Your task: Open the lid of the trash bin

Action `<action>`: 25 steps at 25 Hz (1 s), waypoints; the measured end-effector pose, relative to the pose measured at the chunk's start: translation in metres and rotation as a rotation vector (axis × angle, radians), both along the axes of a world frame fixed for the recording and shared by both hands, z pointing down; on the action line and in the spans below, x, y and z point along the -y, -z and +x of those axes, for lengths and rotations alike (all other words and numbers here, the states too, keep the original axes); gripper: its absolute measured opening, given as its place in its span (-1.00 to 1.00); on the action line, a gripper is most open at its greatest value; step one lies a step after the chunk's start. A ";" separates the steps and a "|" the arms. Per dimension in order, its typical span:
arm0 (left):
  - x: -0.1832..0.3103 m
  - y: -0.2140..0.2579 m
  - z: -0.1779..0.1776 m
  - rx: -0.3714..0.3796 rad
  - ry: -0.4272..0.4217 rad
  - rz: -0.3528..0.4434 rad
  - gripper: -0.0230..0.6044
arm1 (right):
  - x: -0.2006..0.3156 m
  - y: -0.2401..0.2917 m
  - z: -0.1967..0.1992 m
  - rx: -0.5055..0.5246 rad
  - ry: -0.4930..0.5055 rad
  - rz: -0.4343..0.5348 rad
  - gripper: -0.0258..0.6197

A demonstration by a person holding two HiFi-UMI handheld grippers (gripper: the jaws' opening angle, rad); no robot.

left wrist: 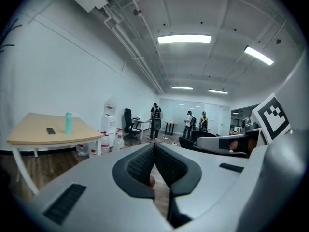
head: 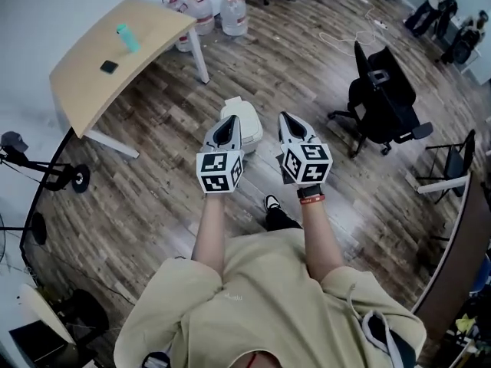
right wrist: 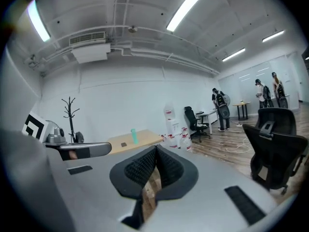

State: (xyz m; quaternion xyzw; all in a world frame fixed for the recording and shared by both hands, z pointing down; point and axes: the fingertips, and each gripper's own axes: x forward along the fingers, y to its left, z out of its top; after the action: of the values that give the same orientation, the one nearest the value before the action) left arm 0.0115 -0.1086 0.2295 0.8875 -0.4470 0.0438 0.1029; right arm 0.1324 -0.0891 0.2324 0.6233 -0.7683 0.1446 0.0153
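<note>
One white trash bin (head: 252,125), frame centre. Two units: left hand-held gripper (head: 230,123) overlaps it, right hand-held gripper (head: 285,119) beside it. Both jaw pairs pressed together, empty.

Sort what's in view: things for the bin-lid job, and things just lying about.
For the job:
trash bin
left gripper
right gripper

Just lying about:
table
teal bottle
phone
water jugs
office chair
</note>
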 end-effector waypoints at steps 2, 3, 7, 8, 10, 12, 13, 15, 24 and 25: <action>0.013 -0.003 0.000 0.001 0.047 -0.005 -0.86 | 0.020 -0.002 -0.001 0.004 0.050 -0.003 -0.87; 0.020 -0.005 0.000 0.002 0.068 -0.008 -0.86 | 0.030 -0.003 -0.001 0.005 0.072 -0.005 -0.87; 0.045 -0.007 0.005 0.007 0.142 -0.015 -0.86 | 0.066 -0.006 0.003 0.011 0.152 -0.012 -0.87; 0.050 -0.006 0.005 0.007 0.160 -0.015 -0.86 | 0.073 -0.006 0.003 0.010 0.173 -0.014 -0.87; 0.059 -0.005 0.007 0.009 0.193 -0.016 -0.86 | 0.088 -0.004 0.003 0.011 0.211 -0.015 -0.87; 0.068 -0.005 0.013 0.009 0.226 -0.016 -0.86 | 0.104 -0.002 0.006 0.013 0.248 -0.012 -0.87; 0.072 -0.005 0.016 0.009 0.242 -0.016 -0.86 | 0.110 -0.002 0.008 0.014 0.267 -0.011 -0.87; 0.076 -0.007 0.021 0.013 0.272 -0.020 -0.86 | 0.119 -0.005 0.012 0.023 0.300 -0.014 -0.87; 0.093 -0.050 0.019 0.041 0.361 -0.089 -0.86 | 0.147 -0.058 0.021 0.071 0.347 -0.109 -0.87; 0.098 -0.056 0.016 0.034 0.368 -0.100 -0.86 | 0.151 -0.064 0.017 0.068 0.351 -0.121 -0.87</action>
State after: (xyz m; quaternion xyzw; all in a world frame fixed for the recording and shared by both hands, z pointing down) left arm 0.0271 -0.2070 0.2856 0.7837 -0.6006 0.0615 0.1457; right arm 0.1496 -0.2403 0.2962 0.4724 -0.8552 0.2067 0.0516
